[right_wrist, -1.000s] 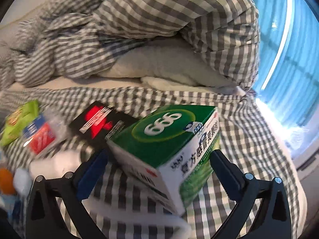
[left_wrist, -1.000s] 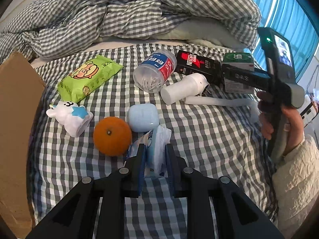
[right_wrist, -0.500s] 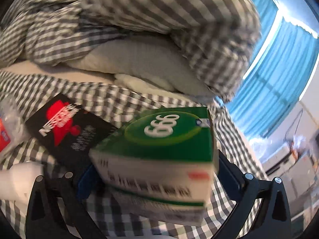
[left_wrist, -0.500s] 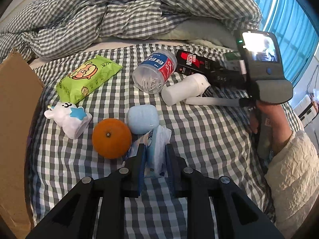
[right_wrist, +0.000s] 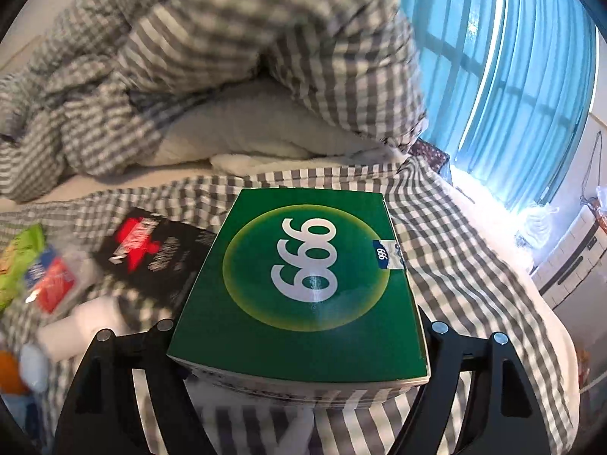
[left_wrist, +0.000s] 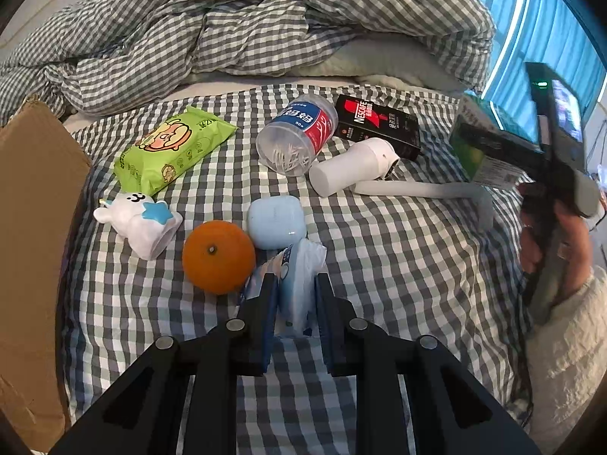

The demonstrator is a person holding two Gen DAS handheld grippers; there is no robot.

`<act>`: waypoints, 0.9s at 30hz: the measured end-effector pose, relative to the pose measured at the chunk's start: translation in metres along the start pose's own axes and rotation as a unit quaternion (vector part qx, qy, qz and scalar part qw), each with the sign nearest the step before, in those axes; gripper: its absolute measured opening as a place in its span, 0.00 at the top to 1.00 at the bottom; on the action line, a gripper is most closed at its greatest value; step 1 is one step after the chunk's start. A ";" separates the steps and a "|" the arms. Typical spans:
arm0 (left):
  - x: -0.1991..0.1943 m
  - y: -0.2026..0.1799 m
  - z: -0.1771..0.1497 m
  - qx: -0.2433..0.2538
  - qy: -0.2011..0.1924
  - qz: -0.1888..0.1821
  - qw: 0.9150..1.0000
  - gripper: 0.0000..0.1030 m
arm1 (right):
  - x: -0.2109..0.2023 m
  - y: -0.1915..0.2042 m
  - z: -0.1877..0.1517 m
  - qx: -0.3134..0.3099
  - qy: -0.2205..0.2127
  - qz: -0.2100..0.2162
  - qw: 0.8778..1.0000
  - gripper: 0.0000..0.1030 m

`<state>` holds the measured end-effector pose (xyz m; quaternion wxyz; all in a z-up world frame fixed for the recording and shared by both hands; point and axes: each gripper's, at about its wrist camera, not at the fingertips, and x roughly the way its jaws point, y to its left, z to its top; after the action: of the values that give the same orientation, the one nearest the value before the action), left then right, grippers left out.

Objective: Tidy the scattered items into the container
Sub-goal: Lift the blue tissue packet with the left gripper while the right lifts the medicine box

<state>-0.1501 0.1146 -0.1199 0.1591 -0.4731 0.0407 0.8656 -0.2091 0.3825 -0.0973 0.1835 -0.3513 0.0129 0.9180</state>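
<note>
My left gripper is shut on a blue-and-white tissue pack lying on the checked bed beside an orange. My right gripper is shut on a green "999" medicine box and holds it lifted above the bed; box and gripper also show at the right of the left wrist view. A cardboard box stands at the left edge. Scattered on the bed: a green wipes pack, a white rabbit toy, a pale blue case, a cotton swab jar, a black Nescafe box, a white hair dryer.
A rumpled checked duvet and pillow lie at the back of the bed. A window with blue curtains is on the right. The hair dryer's cord trails right across the sheet.
My right gripper has lifted the green box off the bed and swung it up and right, its top now facing the camera. My left gripper stays shut on the tissue pack.
</note>
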 end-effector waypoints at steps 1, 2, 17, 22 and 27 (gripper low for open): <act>-0.002 0.000 -0.002 0.004 -0.002 -0.001 1.000 0.81 | -0.012 -0.001 -0.004 0.001 -0.002 0.011 1.000 0.24; -0.003 -0.001 -0.004 0.008 -0.004 -0.002 1.000 0.81 | -0.020 -0.002 -0.007 0.002 -0.005 0.020 1.000 0.24; 0.008 -0.003 -0.020 0.022 0.008 0.028 0.999 0.78 | -0.074 -0.001 -0.039 0.015 0.006 0.106 0.994 0.24; -0.026 0.001 -0.013 0.016 -0.024 0.039 0.999 0.81 | -0.108 0.006 -0.044 0.015 0.001 0.145 0.989 0.24; -0.066 0.004 -0.009 0.014 -0.052 0.046 0.997 0.81 | -0.139 0.034 -0.055 -0.015 0.006 0.159 0.987 0.24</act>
<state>-0.1106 0.0931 -0.0706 0.1278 -0.4230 0.0666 0.8946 -0.0905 0.2963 -0.0518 0.0293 -0.3526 0.0555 0.9337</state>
